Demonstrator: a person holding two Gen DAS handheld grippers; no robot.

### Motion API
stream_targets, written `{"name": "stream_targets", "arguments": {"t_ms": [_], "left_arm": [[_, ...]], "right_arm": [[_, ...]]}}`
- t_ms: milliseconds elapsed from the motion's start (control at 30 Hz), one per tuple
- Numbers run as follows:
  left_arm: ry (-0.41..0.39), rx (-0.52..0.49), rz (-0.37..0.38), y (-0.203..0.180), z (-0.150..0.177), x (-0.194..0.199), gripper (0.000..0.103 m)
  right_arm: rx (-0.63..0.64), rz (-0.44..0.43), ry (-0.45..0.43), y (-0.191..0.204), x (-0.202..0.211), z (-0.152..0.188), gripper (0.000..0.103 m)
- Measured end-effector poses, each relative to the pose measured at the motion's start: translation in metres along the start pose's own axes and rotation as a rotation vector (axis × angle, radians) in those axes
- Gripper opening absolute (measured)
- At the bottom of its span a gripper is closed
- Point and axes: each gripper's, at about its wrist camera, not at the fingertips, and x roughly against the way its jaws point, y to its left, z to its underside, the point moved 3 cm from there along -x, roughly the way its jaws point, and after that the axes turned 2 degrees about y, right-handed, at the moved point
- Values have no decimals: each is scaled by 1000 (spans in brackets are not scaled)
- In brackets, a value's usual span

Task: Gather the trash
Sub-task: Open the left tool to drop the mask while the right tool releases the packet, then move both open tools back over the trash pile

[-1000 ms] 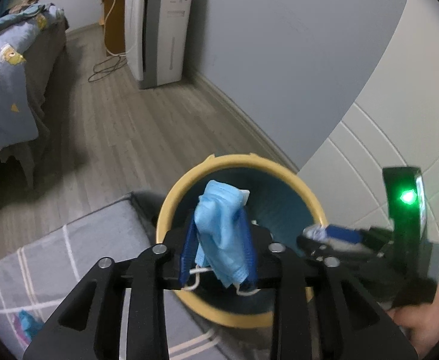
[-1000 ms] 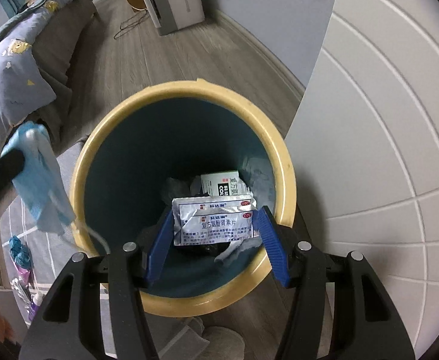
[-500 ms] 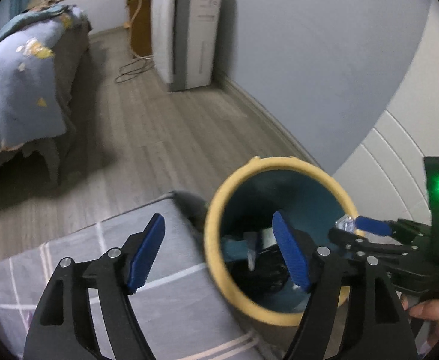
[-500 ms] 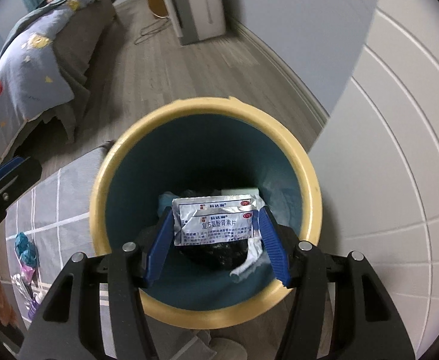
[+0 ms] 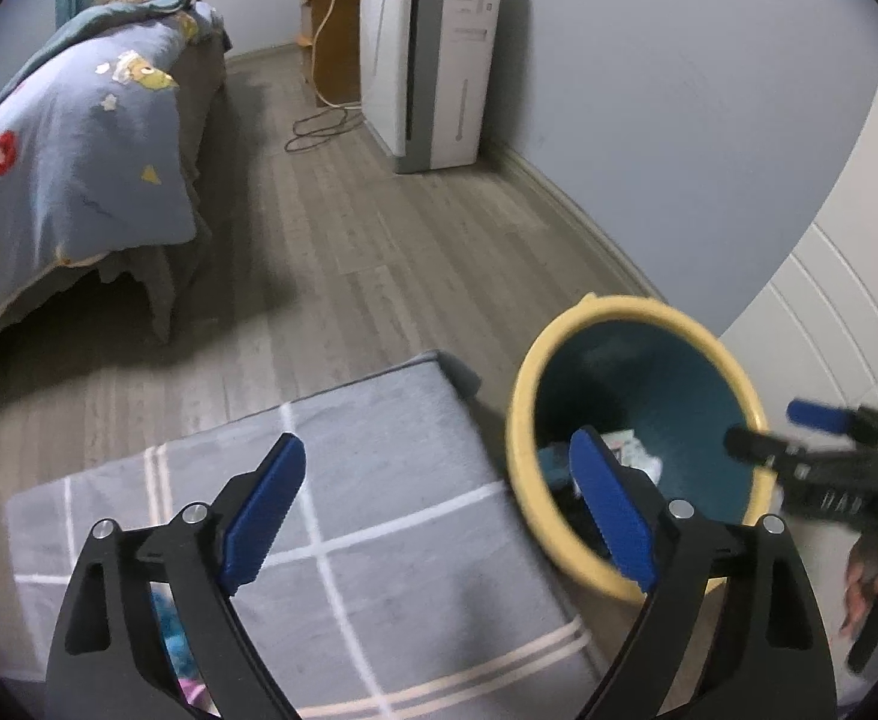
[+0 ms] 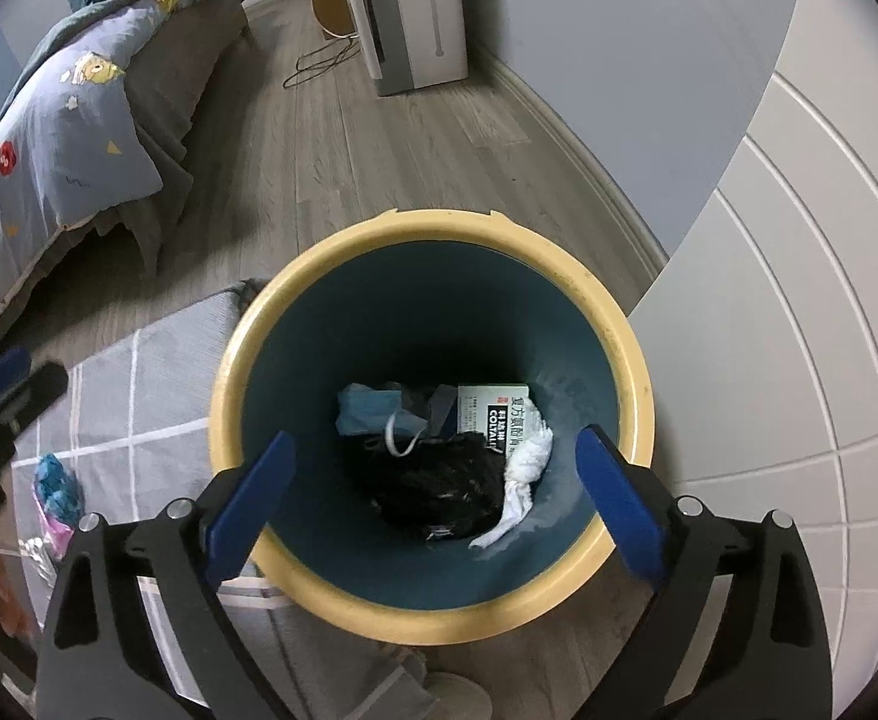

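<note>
A round trash bin [image 6: 631, 360] with a yellow rim and teal inside stands on the floor; it also shows in the left wrist view [image 5: 523, 420]. Inside lie a blue face mask [image 6: 367, 408], a black bag [image 6: 439, 486], a white medicine box [image 6: 493, 405] and a white tissue [image 6: 526, 468]. My right gripper [image 6: 433, 504] is open and empty, right above the bin's mouth. My left gripper [image 5: 436, 507] is open and empty, over the grey rug [image 5: 379, 540] just left of the bin. More small colourful trash [image 6: 55, 492] lies on the rug at left.
A bed with a blue quilt [image 5: 67, 138] stands at the left. A white air purifier [image 5: 433, 54] with a cable on the floor is by the far wall. A white panelled door [image 6: 799, 360] is right of the bin. Wood floor lies between.
The left gripper let the blue mask fall into the bin, opened, and drew back left over the rug. The right gripper opened and released the silver sachet into the bin.
</note>
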Motion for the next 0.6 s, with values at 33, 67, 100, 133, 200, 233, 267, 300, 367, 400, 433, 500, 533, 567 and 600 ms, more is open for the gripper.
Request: {"name": "stream_targets", "arguments": {"t_ms": [33, 67, 100, 133, 200, 233, 267, 300, 367, 400, 433, 500, 533, 567, 600], "left_arm": [[-2, -9, -8, 3, 3, 5, 90], [-6, -14, -15, 5, 5, 9, 90], [-9, -18, -20, 8, 8, 13, 91], [-13, -22, -23, 12, 11, 20, 91], [-19, -29, -31, 20, 16, 30, 91], [-23, -34, -38, 24, 20, 37, 91], [-27, -37, -45, 30, 24, 45, 91], [-29, -39, -49, 35, 27, 49, 91], [-33, -35, -63, 50, 35, 64, 91], [-33, -30, -67, 56, 38, 68, 92], [-34, -24, -76, 65, 43, 76, 92], [-38, -11, -95, 81, 50, 89, 92], [-39, -5, -105, 90, 56, 96, 92], [-40, 0, -114, 98, 61, 103, 92], [-42, 6, -123, 106, 66, 109, 92]], "right_arm": [[4, 0, -6, 4, 3, -1, 95], [9, 1, -12, 8, 6, -1, 96], [19, 1, -22, 13, 11, -2, 97], [27, 1, -27, 18, 15, -2, 97], [46, 2, -39, 28, 23, -2, 97], [60, 5, -44, 33, 26, -2, 97], [73, 10, -49, 38, 29, -2, 97], [90, 17, -54, 45, 32, -1, 97], [115, 22, -60, 55, 36, 0, 97], [131, 24, -61, 61, 38, 1, 97], [143, 26, -60, 66, 39, 2, 97], [169, 32, -64, 78, 42, 4, 97], [178, 34, -67, 83, 44, 4, 97], [186, 33, -68, 88, 45, 5, 97], [194, 31, -70, 95, 46, 5, 97]]}}
